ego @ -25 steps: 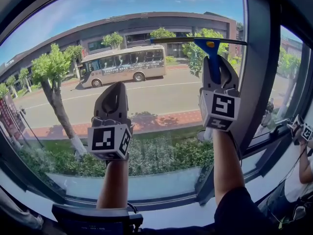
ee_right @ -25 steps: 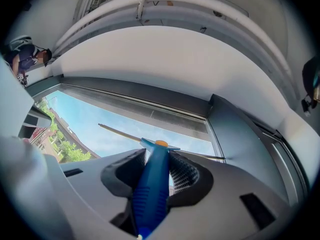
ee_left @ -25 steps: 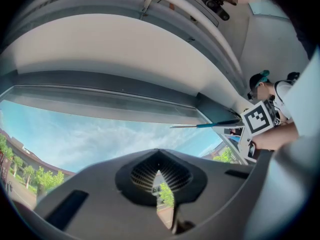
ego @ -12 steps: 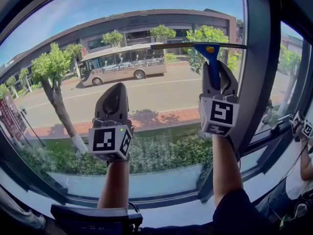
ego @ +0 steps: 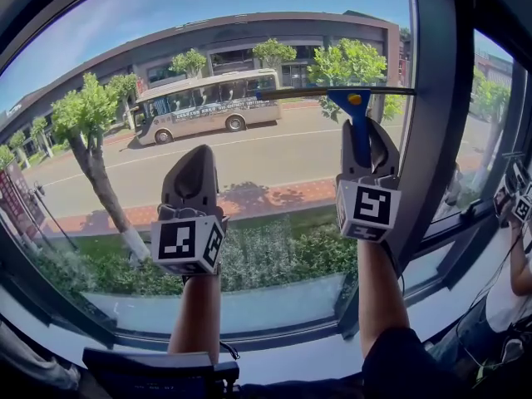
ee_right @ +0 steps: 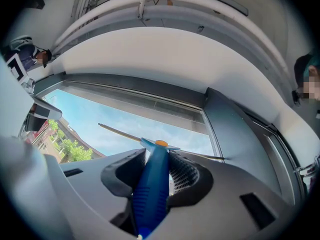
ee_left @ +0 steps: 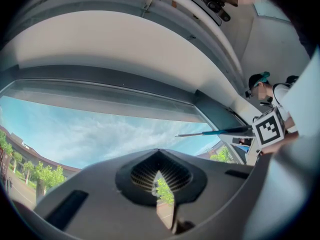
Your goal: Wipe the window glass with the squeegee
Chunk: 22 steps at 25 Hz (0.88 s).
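Note:
A blue-handled squeegee (ego: 357, 116) stands upright against the window glass (ego: 249, 148), its dark blade level along the pane near the right frame. My right gripper (ego: 364, 131) is shut on the squeegee's handle (ee_right: 152, 189); the blade (ee_right: 125, 133) shows as a thin bar across the sky. My left gripper (ego: 193, 171) is raised in front of the glass to the left, shut with nothing in it. In the left gripper view the jaws meet with a narrow slit between them, and the squeegee blade (ee_left: 210, 132) shows at the far right.
A dark vertical window frame (ego: 432, 131) stands just right of the squeegee. A sill (ego: 249, 339) runs under the glass. Another person with grippers (ego: 519, 198) is at the far right. Outside are a bus (ego: 208, 105), trees and a road.
The squeegee and my right gripper have slid down the glass, the blade dropping from near the top of the pane. The left gripper has barely moved.

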### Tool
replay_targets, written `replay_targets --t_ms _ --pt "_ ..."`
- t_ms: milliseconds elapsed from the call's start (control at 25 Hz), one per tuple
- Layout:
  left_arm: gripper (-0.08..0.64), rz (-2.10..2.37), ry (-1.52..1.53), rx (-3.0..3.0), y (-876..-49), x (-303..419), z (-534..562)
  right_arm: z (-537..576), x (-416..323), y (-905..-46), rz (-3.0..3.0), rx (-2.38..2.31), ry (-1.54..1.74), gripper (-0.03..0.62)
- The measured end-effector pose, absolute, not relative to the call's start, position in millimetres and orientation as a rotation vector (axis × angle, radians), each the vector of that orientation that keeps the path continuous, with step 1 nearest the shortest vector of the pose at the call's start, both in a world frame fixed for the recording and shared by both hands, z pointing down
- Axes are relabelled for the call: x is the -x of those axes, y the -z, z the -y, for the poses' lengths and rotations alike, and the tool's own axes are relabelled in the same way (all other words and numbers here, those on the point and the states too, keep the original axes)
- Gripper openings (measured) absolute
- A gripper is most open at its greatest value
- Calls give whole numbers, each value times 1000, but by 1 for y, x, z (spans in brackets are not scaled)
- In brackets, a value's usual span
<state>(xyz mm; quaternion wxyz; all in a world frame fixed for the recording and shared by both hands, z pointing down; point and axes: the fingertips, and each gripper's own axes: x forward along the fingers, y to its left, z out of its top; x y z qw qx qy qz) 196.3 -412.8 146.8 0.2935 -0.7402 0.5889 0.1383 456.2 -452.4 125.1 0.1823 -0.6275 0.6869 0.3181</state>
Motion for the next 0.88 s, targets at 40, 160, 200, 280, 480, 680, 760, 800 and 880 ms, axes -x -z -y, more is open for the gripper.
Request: replay_targets --t_ms 40,160,200,280,480,680,760,800,880 --pt "3 -1570 -367 1976 -148 -195 412 452 -456 -128 -1936 1778 -902 141" --pt "2 -1575 -364 1990 -153 -195 414 453 -457 -138 -1942 1781 -896 141" --pt "3 -1576 -362 1994 -156 -197 415 455 -460 -142 -1939 1788 -904 141" --pt "3 -1576 -360 2001 -159 -199 417 458 -464 -151 -1934 1797 -917 141" --pt "3 -1574 -351 2008 -162 -196 416 456 -459 -164 -1940 1809 -905 141" --pt "3 -1576 -342 2016 -168 -202 419 457 -463 -180 -1945 1817 -901 141" --pt "3 -1580 -343 2020 -169 -200 419 456 -461 -185 -1950 1820 -895 141" --pt "3 -1583 -343 2021 -169 -199 419 456 -461 -188 -1953 1823 -892 141" --pt "3 -1588 -342 2024 -173 -199 419 455 -461 -195 -1960 1827 -884 141"
